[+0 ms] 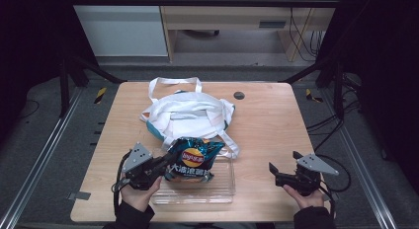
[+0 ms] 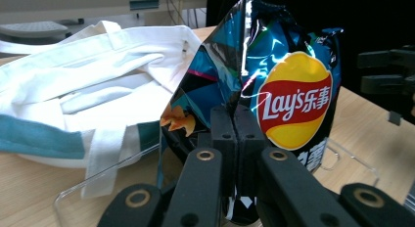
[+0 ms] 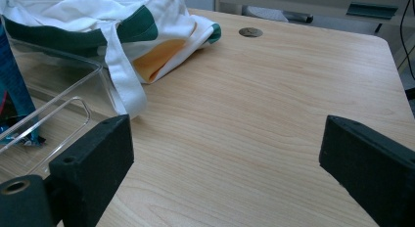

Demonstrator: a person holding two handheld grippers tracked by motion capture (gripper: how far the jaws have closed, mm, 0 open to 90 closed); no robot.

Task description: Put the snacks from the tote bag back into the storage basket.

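Left of the pair, the black hand-held gripper (image 1: 160, 166) has its jaws pinched tight together on the crimped edge of a shiny blue foil bag of Lay's crisps (image 1: 191, 160), the foil caught between the two pads in the left gripper view (image 2: 236, 139). That bag stands up on its lower end over the clear plastic rectangular tray (image 1: 223, 189), at the tray's left half, so its long axis runs roughly upright, leaning a little away from the person. Its printed face, with the yellow-and-red round logo, is turned toward the person's side and slightly upward; the top seam points away, toward the far side of the table. In the left gripper view the bag rises steeply above the jaws, creased into a ridge at its upper corner.

Just behind the bag lies a white cloth tote bag with teal trim (image 1: 188, 115), slumped flat, one strap trailing down to touch the tray's far right corner and a loop of handle lying toward the far edge. All of this rests on the light wooden table (image 1: 276, 120).

Well apart to the right, the other black gripper (image 1: 281, 175) is held low over bare wood, its jaws spread wide with nothing between them, pointing left toward the tray.
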